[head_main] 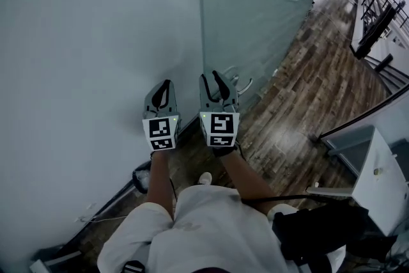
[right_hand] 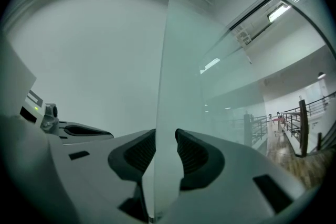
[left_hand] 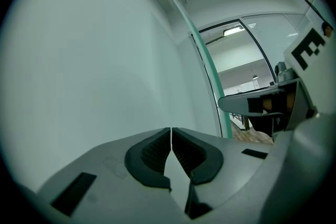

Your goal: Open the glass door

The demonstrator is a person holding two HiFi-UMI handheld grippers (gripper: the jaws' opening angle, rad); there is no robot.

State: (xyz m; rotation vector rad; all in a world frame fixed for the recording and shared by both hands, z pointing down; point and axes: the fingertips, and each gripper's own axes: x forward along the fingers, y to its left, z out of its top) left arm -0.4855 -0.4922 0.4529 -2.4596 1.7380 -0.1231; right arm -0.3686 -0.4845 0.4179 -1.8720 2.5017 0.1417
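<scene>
The glass door (head_main: 255,16) is a frosted, see-through pane to the right of a pale wall (head_main: 83,41); its free edge runs down the middle of the head view. My right gripper (head_main: 211,75) straddles that edge, just left of a metal handle (head_main: 241,84). In the right gripper view the pane (right_hand: 184,60) passes between the pads, and the right gripper (right_hand: 165,131) is shut on it. My left gripper (head_main: 165,82) sits beside it, facing the wall. In the left gripper view its pads meet, so the left gripper (left_hand: 171,128) is shut on nothing; the door's green edge (left_hand: 202,55) stands to its right.
A wood floor (head_main: 307,93) stretches beyond the door toward a black railing (head_main: 383,3). A white cabinet (head_main: 377,182) stands at the right, and a black bag (head_main: 319,233) hangs at the person's hip. A dark floor rail (head_main: 115,195) runs along the wall's foot.
</scene>
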